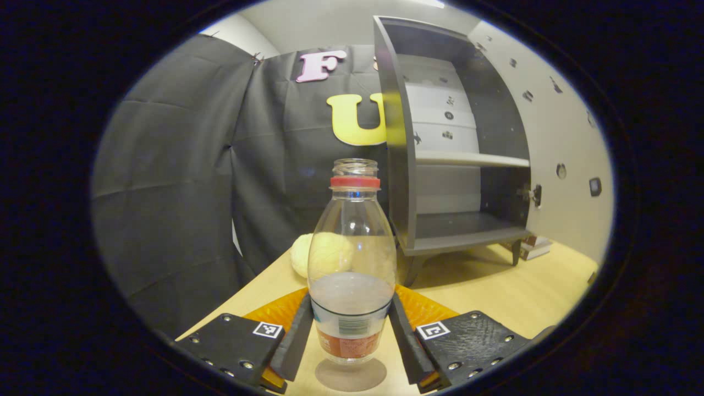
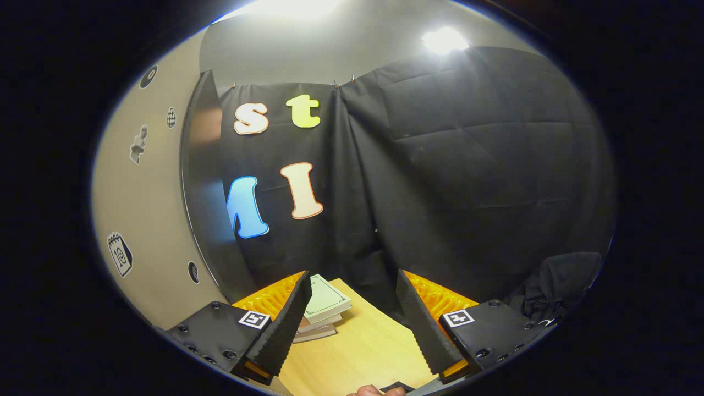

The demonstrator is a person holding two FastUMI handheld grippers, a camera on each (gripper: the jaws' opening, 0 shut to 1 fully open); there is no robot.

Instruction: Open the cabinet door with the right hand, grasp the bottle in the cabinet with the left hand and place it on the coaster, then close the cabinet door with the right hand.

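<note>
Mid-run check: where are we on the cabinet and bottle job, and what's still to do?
Done: the cabinet stands open, its shelves bare, and the bottle is out, upright over the round coaster on the table. In hand: the left gripper brackets the bottle, though I cannot tell whether its fingers press. Left: release and back off, then the open right gripper beside the door closes it.

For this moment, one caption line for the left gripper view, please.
Left tongs flank a clear plastic bottle over a round brown coaster, the dark grey cabinet open behind.
</note>
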